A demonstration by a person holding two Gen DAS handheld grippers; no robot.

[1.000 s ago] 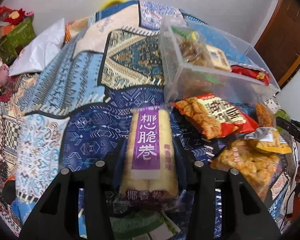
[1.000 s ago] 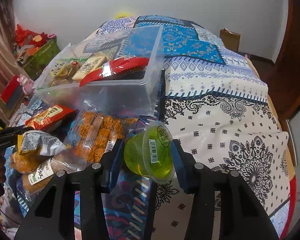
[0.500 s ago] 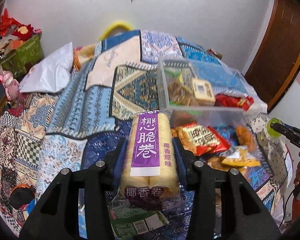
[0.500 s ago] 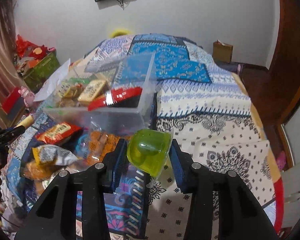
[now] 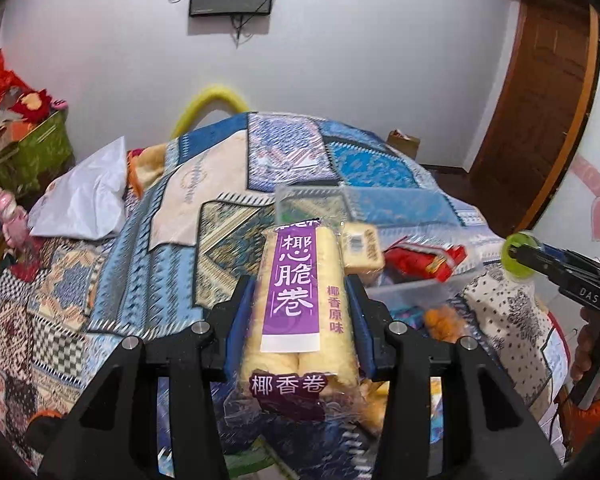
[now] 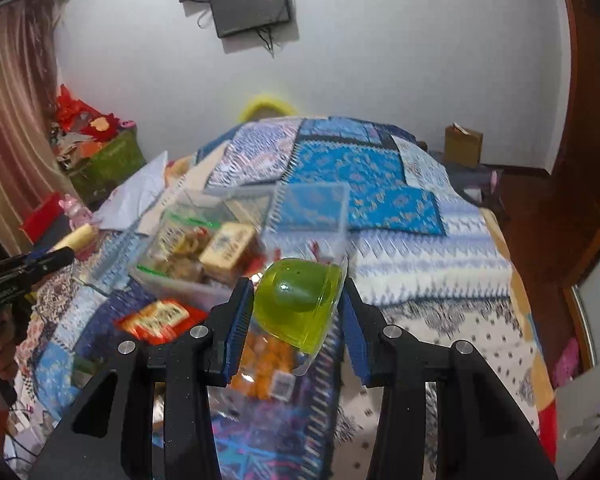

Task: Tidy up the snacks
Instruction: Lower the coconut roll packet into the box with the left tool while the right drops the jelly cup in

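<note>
My left gripper [image 5: 300, 316] is shut on a pack of pale yellow coconut rolls with a purple label [image 5: 298, 308] and holds it in the air over the bed. My right gripper [image 6: 298, 308] is shut on a green jelly cup [image 6: 300, 306], also lifted; it shows at the right in the left wrist view [image 5: 518, 256]. A clear plastic box [image 6: 236, 240] with several snacks in it sits on the patterned quilt, ahead of both grippers.
Loose snack bags lie on the quilt in front of the box: a red one [image 6: 160, 318] and an orange one [image 6: 266, 360]. A white pillow [image 5: 84, 196] lies far left. A green bin [image 6: 104, 164] stands by the wall. A wooden door [image 5: 540, 120] is at the right.
Both grippers have risen well above the bed with their snacks still held. The box and loose bags now look smaller and farther below.
</note>
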